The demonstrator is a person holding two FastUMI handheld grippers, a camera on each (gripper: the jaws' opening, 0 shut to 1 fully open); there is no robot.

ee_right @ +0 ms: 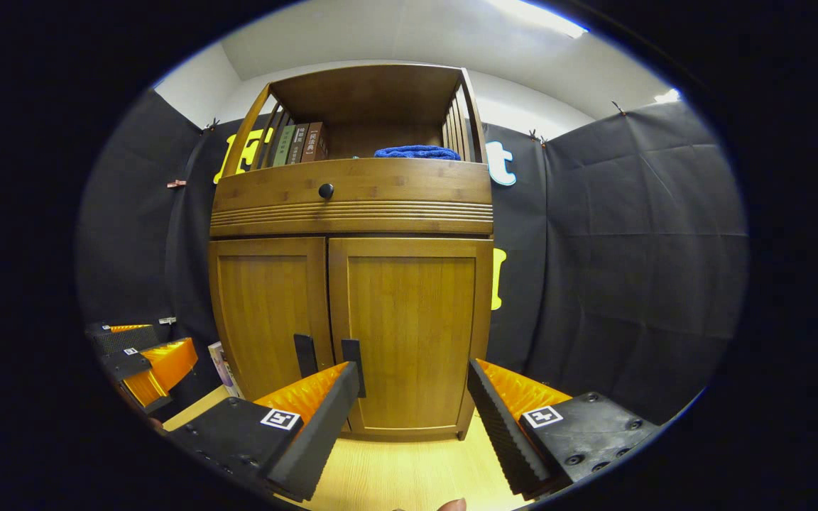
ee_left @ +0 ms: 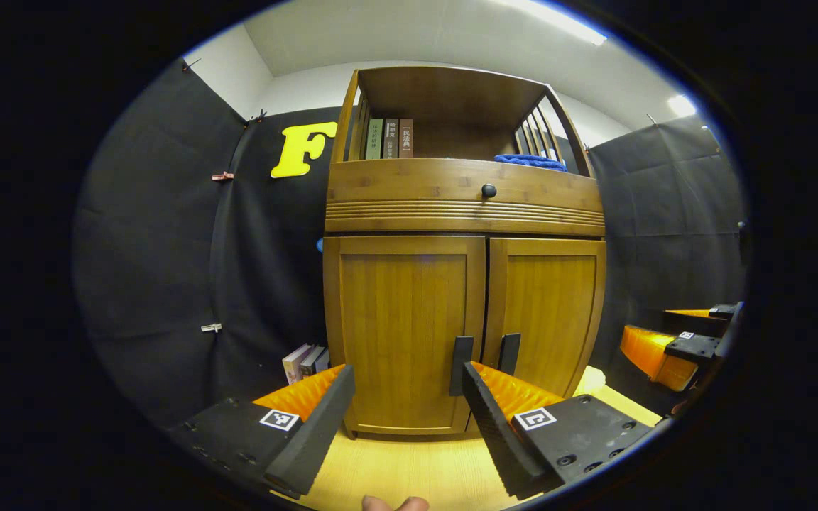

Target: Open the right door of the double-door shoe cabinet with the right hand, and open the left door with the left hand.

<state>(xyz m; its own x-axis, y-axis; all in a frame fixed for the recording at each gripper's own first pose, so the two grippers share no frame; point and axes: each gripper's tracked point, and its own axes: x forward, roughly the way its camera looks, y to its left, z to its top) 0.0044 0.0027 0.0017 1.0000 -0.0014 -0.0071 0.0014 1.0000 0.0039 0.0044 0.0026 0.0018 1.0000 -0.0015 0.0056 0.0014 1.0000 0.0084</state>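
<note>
1. Ribbed fingers of the right gripper [ee_right: 405,419] stand spread apart with nothing between them; the right door's handle [ee_right: 353,367], a dark vertical bar, sits just beyond and above the tip of its left finger [ee_right: 309,433], not yet between the two.
2. Left gripper [ee_left: 409,419] likewise released and empty; the left door's handle [ee_left: 461,365] lies right at the tip of its right finger [ee_left: 498,426], partly overlapped by it in the left gripper view. Contact or a small gap: cannot tell.
3. Both handles have an upright long axis and flank the centre seam near the lower part of the doors. Each gripper's fingers open sideways, so the opening is already square to the bars.
4. Judgement: the right gripper needs a small shift left and forward to straddle its handle; the left gripper a small shift right and forward. The task names the right door first.
5. Right door [ee_right: 412,333] and left door [ee_left: 402,333] both look flush and shut; no opening started.
6. Pose: both grippers held low, near the floor [ee_left: 395,472], pointing level at the shoe cabinet [ee_left: 462,202]. The other gripper appears at the side edge of each view, roughly abreast.
7. Outward: drawer knob [ee_right: 326,190] above the doors; books [ee_left: 389,138] and blue cloth [ee_right: 416,152] on the top shelf.
</note>
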